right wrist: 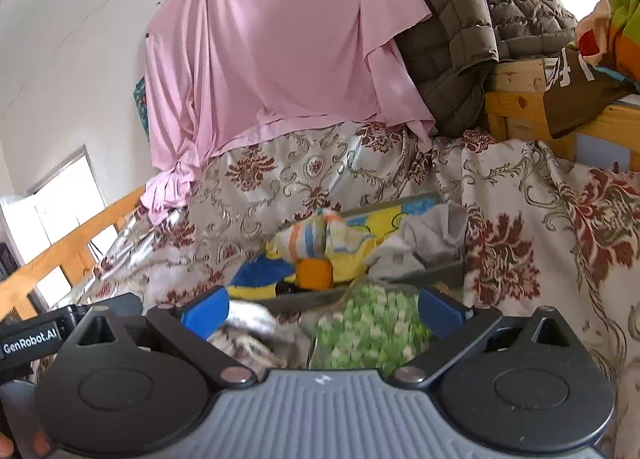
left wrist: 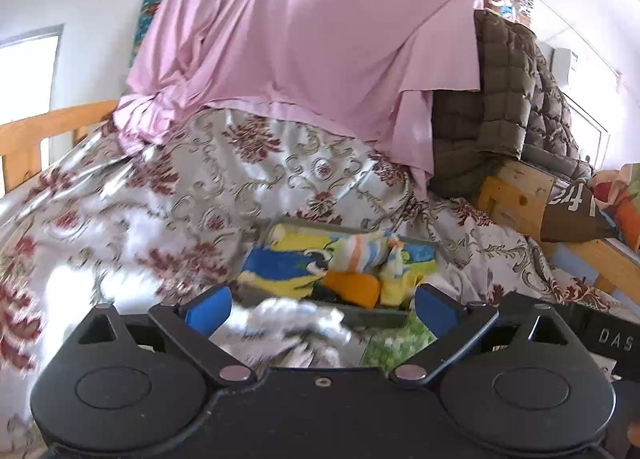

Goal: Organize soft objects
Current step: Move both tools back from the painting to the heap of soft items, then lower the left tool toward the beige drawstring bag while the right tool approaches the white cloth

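Bright window (right wrist: 60, 211) daylight, fisheye warp, foreground blur

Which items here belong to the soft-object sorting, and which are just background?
Job:
- grey tray
- striped sock
- orange roll
- green patterned cloth
- left gripper, right gripper, both open and empty

Background:
- pink sheet
- quilted jacket
- floral bedspread

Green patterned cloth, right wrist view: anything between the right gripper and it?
Nothing visible. The green patterned cloth lies right below the open right gripper, in front of the tray of soft items. Neither pad touches it.
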The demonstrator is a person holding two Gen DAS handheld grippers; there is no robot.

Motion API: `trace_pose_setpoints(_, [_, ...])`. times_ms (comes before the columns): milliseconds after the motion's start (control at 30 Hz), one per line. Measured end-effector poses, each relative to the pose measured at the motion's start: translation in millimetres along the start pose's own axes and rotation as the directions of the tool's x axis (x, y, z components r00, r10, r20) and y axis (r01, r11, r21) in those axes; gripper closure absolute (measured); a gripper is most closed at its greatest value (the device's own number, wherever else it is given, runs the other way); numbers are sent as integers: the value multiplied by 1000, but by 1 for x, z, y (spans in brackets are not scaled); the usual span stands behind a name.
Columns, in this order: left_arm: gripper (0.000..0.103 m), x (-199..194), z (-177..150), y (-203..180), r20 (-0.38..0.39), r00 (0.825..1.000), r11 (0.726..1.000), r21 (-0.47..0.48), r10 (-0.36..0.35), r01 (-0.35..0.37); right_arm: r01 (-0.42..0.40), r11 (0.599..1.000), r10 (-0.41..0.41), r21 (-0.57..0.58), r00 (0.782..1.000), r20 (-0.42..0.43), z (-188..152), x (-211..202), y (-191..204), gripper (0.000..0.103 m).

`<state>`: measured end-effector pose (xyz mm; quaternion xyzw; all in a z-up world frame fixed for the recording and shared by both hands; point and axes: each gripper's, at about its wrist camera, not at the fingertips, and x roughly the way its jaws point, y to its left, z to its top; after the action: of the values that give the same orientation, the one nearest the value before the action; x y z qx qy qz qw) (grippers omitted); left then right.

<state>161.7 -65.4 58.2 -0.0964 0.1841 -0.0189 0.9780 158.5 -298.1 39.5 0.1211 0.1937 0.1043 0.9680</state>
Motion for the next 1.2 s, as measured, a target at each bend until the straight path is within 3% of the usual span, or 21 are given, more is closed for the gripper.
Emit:
trace_pose_setpoints(233, [2, -35, -31, 24, 12, 998, 998, 26, 58, -58, 7, 999, -7, -31, 1000, -5, -29, -22, 16, 0])
trace_pose_setpoints(500, [1, -54, -53, 51, -31, 997, 998, 22, 67, -66, 39, 997, -42, -61, 998, -53, -57, -39, 36, 0])
trace_pose_setpoints(733, [1, -59, -75, 62, -71, 993, 993, 78, 91, -85, 81, 992, -93, -96, 986, -135, -84, -41, 50, 0])
trace_pose_setpoints(967, [1, -51, -84, 70, -130, 985, 992, 70, 116, -108, 116, 985, -136, -125, 976, -171, -96, -33, 53, 0])
trace_pose_setpoints(1200, [1, -45, -86, 81, -120, 975, 980, 95, 185, -174, 105, 983, -135, -152, 969, -207, -104, -21, 57, 0])
